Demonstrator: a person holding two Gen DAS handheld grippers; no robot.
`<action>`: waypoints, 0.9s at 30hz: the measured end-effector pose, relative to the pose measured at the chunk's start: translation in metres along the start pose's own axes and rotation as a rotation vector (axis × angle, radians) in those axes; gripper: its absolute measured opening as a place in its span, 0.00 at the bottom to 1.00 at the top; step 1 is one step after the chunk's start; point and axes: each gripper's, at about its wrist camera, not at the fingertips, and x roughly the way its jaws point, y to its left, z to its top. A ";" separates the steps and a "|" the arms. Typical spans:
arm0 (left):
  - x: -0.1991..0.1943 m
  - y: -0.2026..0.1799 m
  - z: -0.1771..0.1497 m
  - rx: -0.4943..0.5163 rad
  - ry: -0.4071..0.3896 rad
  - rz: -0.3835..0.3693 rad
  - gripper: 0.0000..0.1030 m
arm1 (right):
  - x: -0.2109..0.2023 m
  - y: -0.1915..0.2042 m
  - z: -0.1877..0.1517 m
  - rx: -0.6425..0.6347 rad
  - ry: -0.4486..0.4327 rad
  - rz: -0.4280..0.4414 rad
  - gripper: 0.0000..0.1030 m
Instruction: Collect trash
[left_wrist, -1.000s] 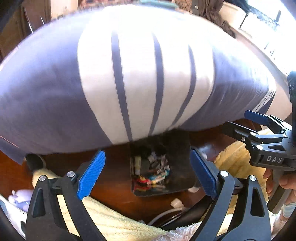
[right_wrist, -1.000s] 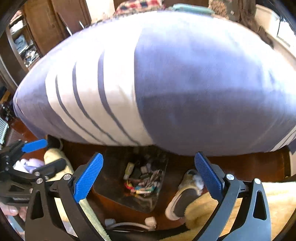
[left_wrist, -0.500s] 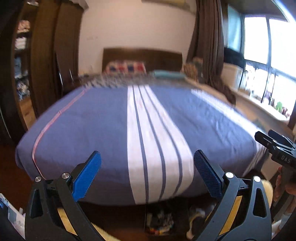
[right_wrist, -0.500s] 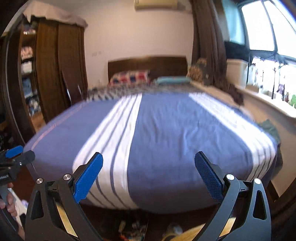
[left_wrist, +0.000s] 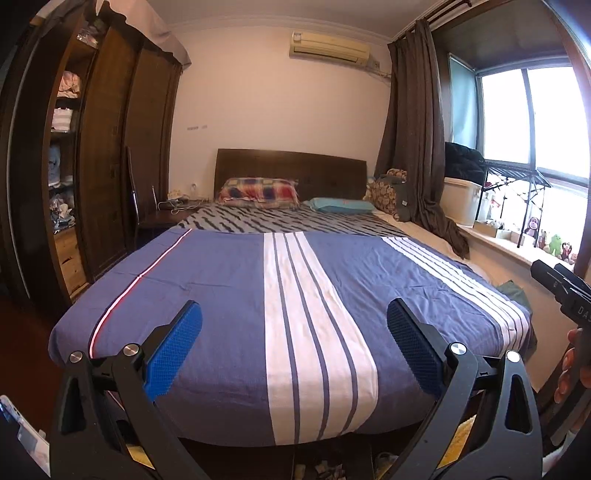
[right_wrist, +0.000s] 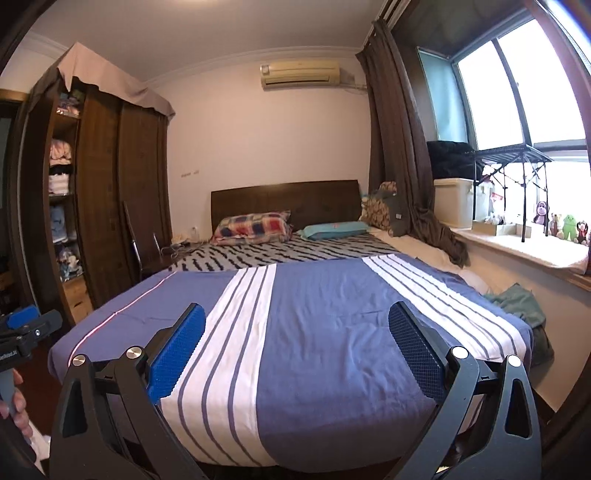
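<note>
My left gripper (left_wrist: 293, 314) is open and empty, raised at the foot of a bed with a blue and white striped cover (left_wrist: 295, 295). My right gripper (right_wrist: 297, 317) is open and empty, level with it over the same cover (right_wrist: 314, 332). The right gripper also shows at the right edge of the left wrist view (left_wrist: 561, 288); the left gripper shows at the left edge of the right wrist view (right_wrist: 26, 325). A sliver of small scraps on the floor under the bed's foot (left_wrist: 325, 469) shows at the bottom of the left wrist view.
A dark wooden wardrobe (left_wrist: 103, 166) stands left of the bed. A window sill with toys (right_wrist: 561, 225) and a white box (right_wrist: 454, 203) runs along the right. Pillows (left_wrist: 258, 190) lie at the headboard. A green cloth (right_wrist: 517, 299) lies at the bed's right edge.
Both grippers have tilted up from the floor under the bed to look across the bed and room. The tray of small items has dropped almost out of view. Both stayed open.
</note>
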 end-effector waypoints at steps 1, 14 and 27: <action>0.000 -0.001 0.000 0.002 -0.002 -0.002 0.92 | -0.001 0.000 0.001 0.002 -0.003 0.003 0.97; -0.006 0.001 0.000 0.004 -0.009 -0.016 0.92 | 0.001 0.008 0.000 -0.013 0.016 0.014 0.97; -0.005 -0.001 -0.001 0.011 0.000 -0.019 0.92 | 0.007 0.008 -0.002 -0.021 0.039 0.028 0.97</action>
